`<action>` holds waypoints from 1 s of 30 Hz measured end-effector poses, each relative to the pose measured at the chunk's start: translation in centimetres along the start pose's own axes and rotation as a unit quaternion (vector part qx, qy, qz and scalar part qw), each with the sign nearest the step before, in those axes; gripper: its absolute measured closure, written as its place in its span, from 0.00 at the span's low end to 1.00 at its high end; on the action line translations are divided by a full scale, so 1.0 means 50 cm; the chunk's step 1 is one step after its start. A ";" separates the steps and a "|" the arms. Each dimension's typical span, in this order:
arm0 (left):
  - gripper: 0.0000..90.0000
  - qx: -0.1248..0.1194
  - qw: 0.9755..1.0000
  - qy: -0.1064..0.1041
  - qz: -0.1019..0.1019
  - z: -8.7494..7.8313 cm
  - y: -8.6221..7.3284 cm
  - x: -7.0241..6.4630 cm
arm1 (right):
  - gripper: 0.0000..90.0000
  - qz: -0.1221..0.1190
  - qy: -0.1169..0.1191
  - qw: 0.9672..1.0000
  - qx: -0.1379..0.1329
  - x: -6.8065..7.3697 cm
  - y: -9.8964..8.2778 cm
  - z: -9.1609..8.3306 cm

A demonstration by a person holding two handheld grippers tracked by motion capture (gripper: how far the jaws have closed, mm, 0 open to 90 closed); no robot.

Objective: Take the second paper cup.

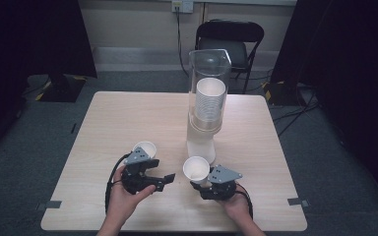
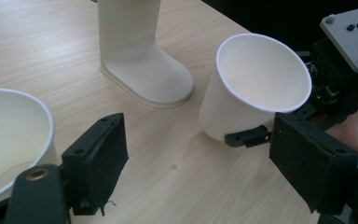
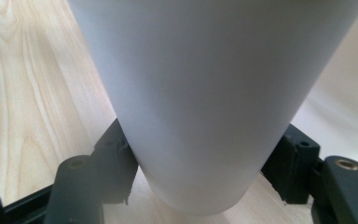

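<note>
A clear dispenser tube [image 1: 207, 88] holds a stack of white paper cups [image 1: 210, 101] and stands on a white base [image 1: 200, 147] at the table's middle. My right gripper [image 1: 200, 183] is shut on a white paper cup [image 1: 196, 169], tilted just in front of that base. In the right gripper view the cup's wall [image 3: 214, 93] sits squeezed between both jaws of the right gripper [image 3: 200, 175]. My left gripper [image 1: 166, 181] points right, open and holding nothing. A second paper cup [image 1: 145, 148] stands behind it. In the left gripper view that cup [image 2: 9, 135] lies outside the left jaw of the left gripper [image 2: 200, 158]; the held cup [image 2: 256, 88] and base [image 2: 140, 60] are ahead.
The light wooden table [image 1: 128, 118] has tape marks at its front corners [image 1: 295, 201]. A black folding chair [image 1: 231, 39] stands behind the far edge. Dark curtains hang at both sides, and cables run across the grey floor [image 1: 295, 118].
</note>
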State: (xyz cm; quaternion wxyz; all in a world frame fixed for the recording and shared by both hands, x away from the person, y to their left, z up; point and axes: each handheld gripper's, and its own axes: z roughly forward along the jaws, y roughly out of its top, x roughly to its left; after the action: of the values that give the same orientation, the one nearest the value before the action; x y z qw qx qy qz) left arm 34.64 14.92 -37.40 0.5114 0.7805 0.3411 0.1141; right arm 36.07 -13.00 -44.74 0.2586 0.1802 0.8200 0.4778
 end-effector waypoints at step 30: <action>0.96 0.097 0.995 -0.015 -0.032 0.089 0.036 -0.023 | 0.32 -0.047 0.026 0.998 0.027 0.014 -0.008 0.005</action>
State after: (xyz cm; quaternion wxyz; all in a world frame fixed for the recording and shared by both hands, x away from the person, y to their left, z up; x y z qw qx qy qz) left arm 36.88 10.52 -37.62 0.4416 0.8168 0.3674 0.0521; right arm 35.64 -12.65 -45.34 0.2549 0.1357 0.8463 0.4476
